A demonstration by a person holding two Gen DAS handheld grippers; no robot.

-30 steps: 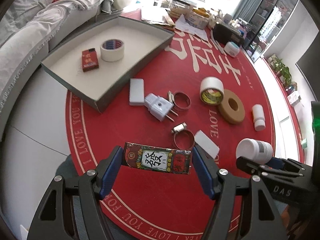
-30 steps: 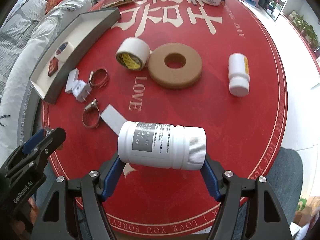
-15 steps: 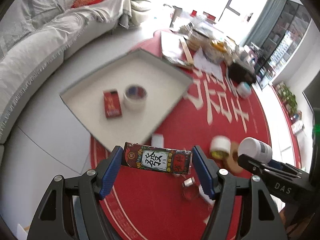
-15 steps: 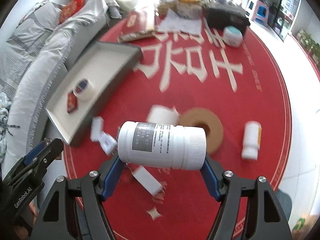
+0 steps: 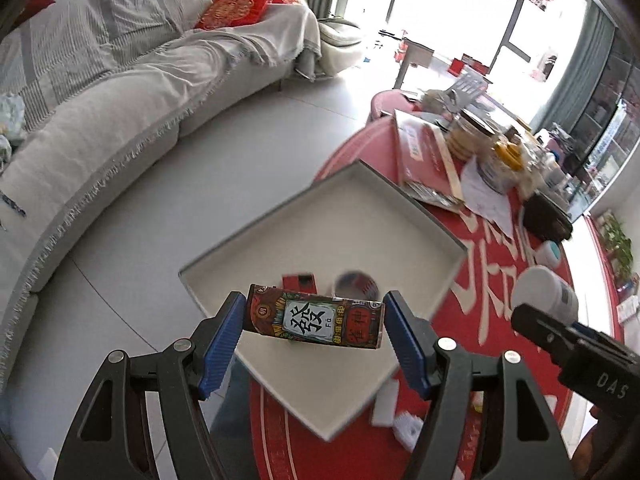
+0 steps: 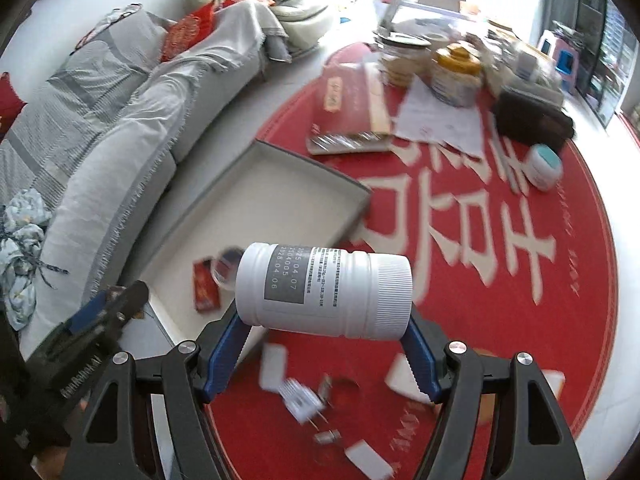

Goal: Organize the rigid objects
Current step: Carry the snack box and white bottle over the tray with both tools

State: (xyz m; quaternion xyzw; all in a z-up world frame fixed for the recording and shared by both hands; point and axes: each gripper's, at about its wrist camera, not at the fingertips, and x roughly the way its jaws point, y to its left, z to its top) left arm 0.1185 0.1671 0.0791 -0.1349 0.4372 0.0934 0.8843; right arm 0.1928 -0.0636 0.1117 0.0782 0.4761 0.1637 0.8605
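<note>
tape roll point(image 5: 356, 285) blurred, partly hidden

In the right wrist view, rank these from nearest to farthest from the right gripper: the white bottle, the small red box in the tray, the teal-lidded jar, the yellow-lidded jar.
1. White bottle: held crosswise in the right gripper.
2. Small red box: in the tray, left of the bottle.
3. Teal-lidded jar: on the red mat, upper right.
4. Yellow-lidded jar: among the clutter at the far edge.

Daylight glares through the blown-out window point(image 5: 460, 12); fisheye edges bend, floor objects motion-blurred.
</note>
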